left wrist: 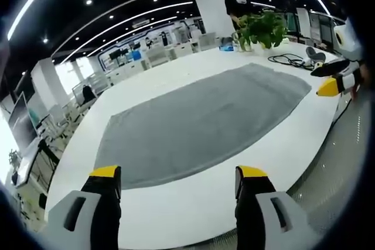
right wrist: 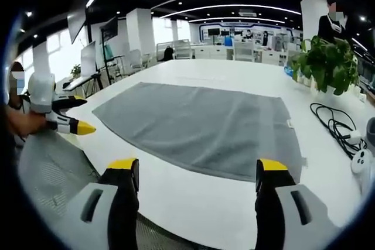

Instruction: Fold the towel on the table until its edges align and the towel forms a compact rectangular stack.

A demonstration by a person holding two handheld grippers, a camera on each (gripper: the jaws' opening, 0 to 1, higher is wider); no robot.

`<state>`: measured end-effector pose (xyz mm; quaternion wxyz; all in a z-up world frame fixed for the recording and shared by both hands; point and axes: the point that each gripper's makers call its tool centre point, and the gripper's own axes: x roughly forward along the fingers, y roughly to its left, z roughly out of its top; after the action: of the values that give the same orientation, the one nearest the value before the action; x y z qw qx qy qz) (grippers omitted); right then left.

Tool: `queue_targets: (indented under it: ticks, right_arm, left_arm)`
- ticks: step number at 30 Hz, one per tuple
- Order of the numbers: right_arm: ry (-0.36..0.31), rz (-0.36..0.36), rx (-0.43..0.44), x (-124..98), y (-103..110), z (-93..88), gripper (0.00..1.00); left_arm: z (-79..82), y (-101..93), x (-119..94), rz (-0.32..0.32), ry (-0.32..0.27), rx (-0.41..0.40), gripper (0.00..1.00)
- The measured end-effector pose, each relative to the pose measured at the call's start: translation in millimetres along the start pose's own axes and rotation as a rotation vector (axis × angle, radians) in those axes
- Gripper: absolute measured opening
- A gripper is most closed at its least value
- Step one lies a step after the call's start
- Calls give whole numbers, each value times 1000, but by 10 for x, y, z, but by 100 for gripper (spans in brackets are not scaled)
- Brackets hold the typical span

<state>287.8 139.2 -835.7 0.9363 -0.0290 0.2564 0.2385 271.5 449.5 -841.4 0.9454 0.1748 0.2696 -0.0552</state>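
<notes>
A grey towel [left wrist: 202, 121] lies spread flat on the white table [left wrist: 176, 215]; in the right gripper view the same towel [right wrist: 199, 124] stretches across the middle. My left gripper [left wrist: 179, 177] hovers open near the table's front edge, short of the towel's near edge, with nothing between its yellow-tipped fingers. My right gripper [right wrist: 196, 171] is open too, just short of the towel's near edge. The right gripper [left wrist: 334, 83] enters the left gripper view from the right, off the towel's corner. The left gripper [right wrist: 67, 122] shows at the left of the right gripper view.
A potted plant [right wrist: 328, 65] stands at the table's far side, with a black cable [right wrist: 337, 124] and a white device [right wrist: 362, 161] beside it. A person [left wrist: 237, 4] stands behind the plant. Desks and chairs fill the office beyond the table.
</notes>
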Motion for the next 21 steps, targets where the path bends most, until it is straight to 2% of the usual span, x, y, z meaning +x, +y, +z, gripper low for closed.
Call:
queue_targets:
  ticks: [21]
  right_arm:
    - [19,9,-6,8,23,-34,81]
  left_arm:
    - [11,9,-8,7,-6,-3,81]
